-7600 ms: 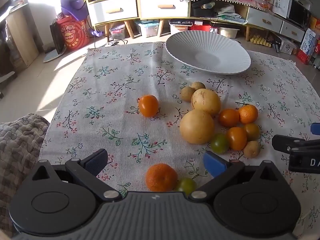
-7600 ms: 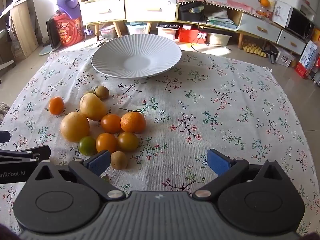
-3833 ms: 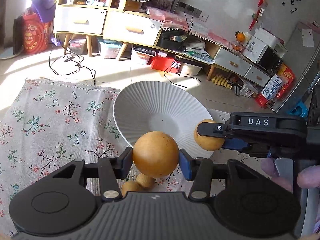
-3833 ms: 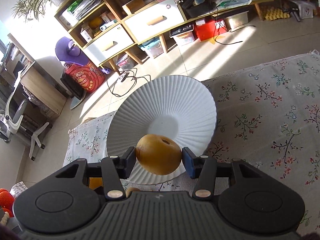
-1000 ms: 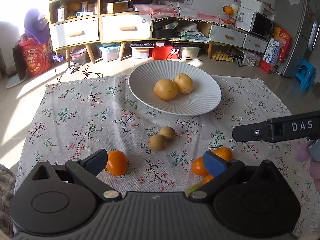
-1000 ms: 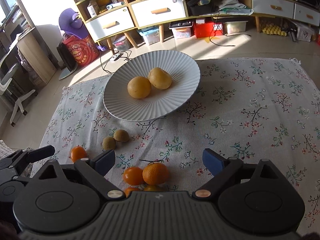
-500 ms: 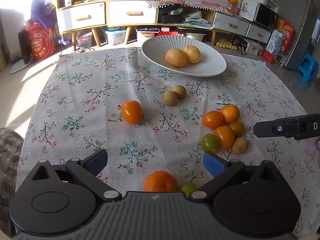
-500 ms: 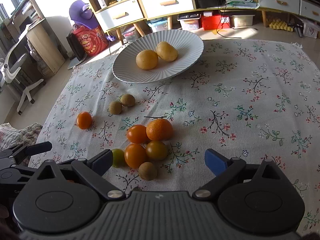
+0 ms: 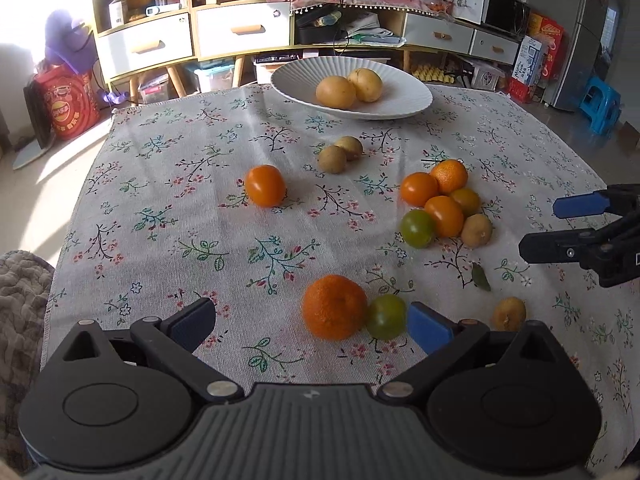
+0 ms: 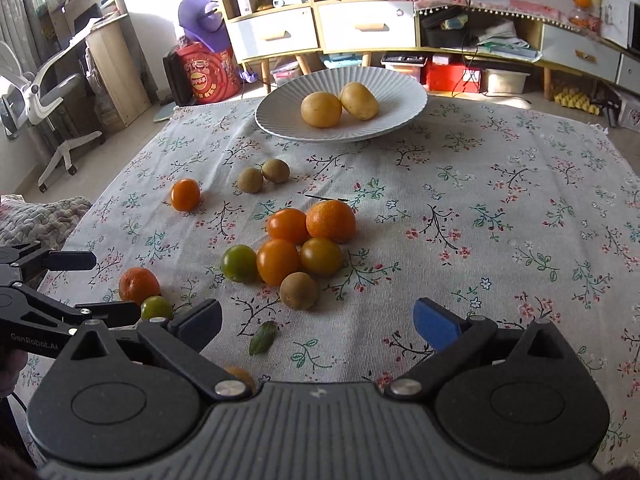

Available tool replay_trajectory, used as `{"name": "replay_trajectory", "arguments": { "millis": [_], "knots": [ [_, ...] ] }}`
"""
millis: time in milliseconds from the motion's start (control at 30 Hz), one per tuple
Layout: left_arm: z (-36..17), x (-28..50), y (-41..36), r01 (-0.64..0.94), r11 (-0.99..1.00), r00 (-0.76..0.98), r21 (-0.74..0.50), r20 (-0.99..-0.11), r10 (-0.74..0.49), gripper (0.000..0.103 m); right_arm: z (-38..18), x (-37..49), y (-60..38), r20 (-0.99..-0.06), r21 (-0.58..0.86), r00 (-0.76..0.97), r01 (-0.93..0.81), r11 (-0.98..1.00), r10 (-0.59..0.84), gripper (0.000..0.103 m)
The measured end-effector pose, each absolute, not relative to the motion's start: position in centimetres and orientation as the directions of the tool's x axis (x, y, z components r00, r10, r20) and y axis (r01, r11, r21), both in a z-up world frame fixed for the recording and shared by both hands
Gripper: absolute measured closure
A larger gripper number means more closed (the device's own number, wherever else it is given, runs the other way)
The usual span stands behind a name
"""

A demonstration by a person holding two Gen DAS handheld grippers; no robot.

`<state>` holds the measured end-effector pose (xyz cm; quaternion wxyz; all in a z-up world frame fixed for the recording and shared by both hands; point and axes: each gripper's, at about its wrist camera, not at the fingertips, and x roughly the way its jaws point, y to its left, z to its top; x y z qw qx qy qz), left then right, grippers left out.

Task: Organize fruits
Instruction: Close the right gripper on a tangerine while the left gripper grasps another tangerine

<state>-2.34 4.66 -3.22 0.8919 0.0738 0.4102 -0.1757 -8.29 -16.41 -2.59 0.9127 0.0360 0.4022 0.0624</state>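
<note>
the left gripper (image 9: 308, 322) hangs spread wide over a rough orange mandarin (image 9: 334, 306) touching a small green citrus (image 9: 386, 317). the right gripper (image 10: 316, 320), jaws just widened, holds nothing above the floral tablecloth (image 10: 500, 216). two yellow pears (image 10: 338, 107) sit in the white ribbed plate (image 10: 280, 120).

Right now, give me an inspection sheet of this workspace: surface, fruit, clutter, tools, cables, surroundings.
Surface: floral cloth, flat.
Job's things: white plate holds two yellow fruits; a cluster of orange, green and brown fruits lies on the cloth, others scattered.
Clutter: loose leaf.
Tools: left tool open, an orange and a green fruit between its jaws, untouched; right tool open, jaws just widened, nothing between them.
Cables: several by the shelves.
Surroundings: drawers, office chair, red bag.
</note>
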Motion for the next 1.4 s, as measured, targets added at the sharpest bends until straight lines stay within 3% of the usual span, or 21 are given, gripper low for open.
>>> {"name": "replay_trajectory", "arguments": {
  "millis": [300, 433, 500, 567, 733, 867, 1033, 1267, 1400],
  "knots": [
    [-3.9, -2.9, 4.4, 0.392, 0.920, 0.636, -0.013, -0.719, -0.281, 0.009, -4.2, -10.9, -14.0, -0.676, -0.100, 0.728, -0.243, 0.965, 0.113, 0.001],
    [-3.5, -2.9, 5.0, 0.382, 0.923, 0.655, -0.040, -0.694, -0.301, 0.012, -4.2, -10.6, -13.6, -0.667, -0.097, 0.735, -0.253, 0.963, 0.126, 0.001],
    [-3.2, -2.7, 5.2, 0.374, 0.925, 0.656, -0.069, -0.686, -0.316, 0.015, -3.9, -10.2, -13.6, -0.657, -0.092, 0.743, -0.242, 0.966, 0.124, 0.001],
    [-3.1, -2.6, 5.3, 0.371, 0.925, 0.648, -0.087, -0.689, -0.325, 0.028, -3.6, -9.7, -13.7, -0.647, -0.090, 0.754, -0.223, 0.971, 0.113, 0.001],
    [-3.2, -2.2, 5.6, 0.343, 0.931, 0.623, -0.125, -0.712, -0.325, 0.045, -3.2, -7.6, -14.6, -0.640, -0.060, 0.764, -0.163, 0.985, 0.088, 0.006],
    [-3.2, -2.0, 5.8, 0.335, 0.927, 0.600, -0.166, -0.722, -0.346, 0.057, -3.5, -6.2, -15.4, -0.650, -0.040, 0.758, -0.107, 0.994, 0.055, 0.012],
    [-3.2, -1.9, 5.8, 0.326, 0.925, 0.584, -0.195, -0.728, -0.359, 0.065, -3.7, -4.6, -16.3, -0.678, 0.009, 0.735, -0.030, 1.000, 0.028, 0.027],
    [-3.3, -1.5, 5.8, 0.311, 0.927, 0.580, -0.209, -0.731, -0.359, 0.067, -4.1, -2.5, -16.5, -0.724, 0.079, 0.688, 0.014, 0.997, 0.048, 0.043],
    [-3.3, -1.1, 5.9, 0.298, 0.926, 0.566, -0.231, -0.739, -0.367, 0.067, -4.7, -1.6, -16.3, -0.740, 0.081, 0.672, 0.035, 0.996, 0.036, 0.042]
  ]
}}
